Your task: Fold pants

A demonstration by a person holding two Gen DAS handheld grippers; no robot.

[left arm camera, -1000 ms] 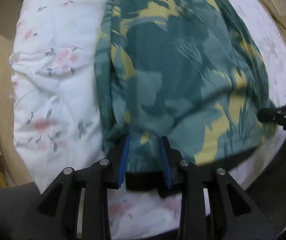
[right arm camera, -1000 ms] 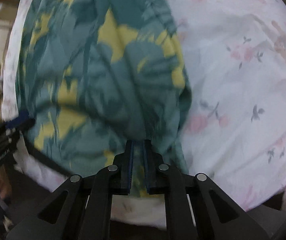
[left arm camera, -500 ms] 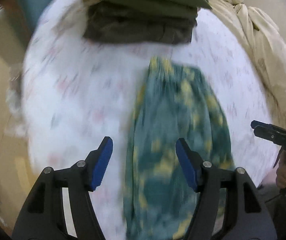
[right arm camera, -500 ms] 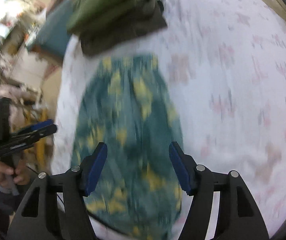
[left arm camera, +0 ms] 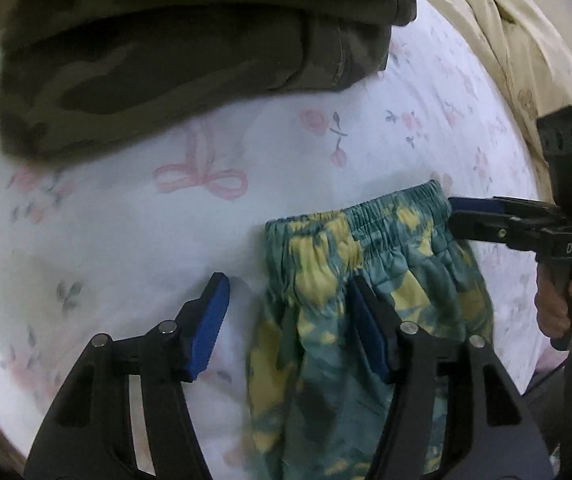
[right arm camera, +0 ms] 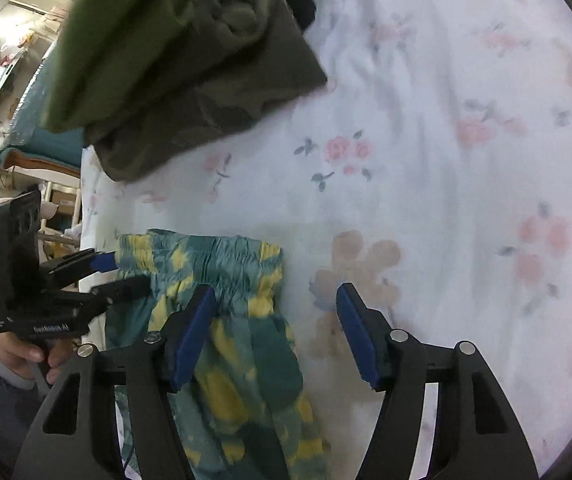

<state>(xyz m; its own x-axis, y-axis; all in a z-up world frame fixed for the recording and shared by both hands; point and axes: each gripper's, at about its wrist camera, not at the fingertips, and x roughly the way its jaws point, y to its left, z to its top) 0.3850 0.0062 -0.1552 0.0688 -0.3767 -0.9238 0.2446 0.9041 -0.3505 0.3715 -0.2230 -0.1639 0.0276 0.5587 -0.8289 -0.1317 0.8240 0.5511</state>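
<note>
Scene: green-and-yellow print pants (left arm camera: 370, 300) lie lengthwise on a floral bedsheet (left arm camera: 126, 240), elastic waistband (left arm camera: 358, 220) at the far end, ahead of both tools.
Left gripper (left arm camera: 288, 320): jaws wide apart, gripping nothing; the waistband's left corner sits between its blue pads (left arm camera: 210, 320), the right finger over the cloth, the left over bare sheet.
Right gripper (right arm camera: 274, 328): jaws also spread, nothing clamped; the waistband's right corner lies just ahead of its left finger, the right finger over the sheet.
Beyond the tools: a stack of folded clothes (left arm camera: 190, 60), olive over dark camouflage, lies past the waistband, apart from it; a cream quilt (left arm camera: 506, 40) runs far right of the left tool.
Step in hand: judged to be taking the two waistband corners for the next fold.
Doing it well: each tool should probably straddle its own corner, lower until the bottom pad slides beneath all layers, then close on the elastic rather than the thin leg fabric.
Balance: matching height and depth at both corners would likely keep the fold edge square.
Risk: pinching the sheet with the cloth, or catching only the top layer.
</note>
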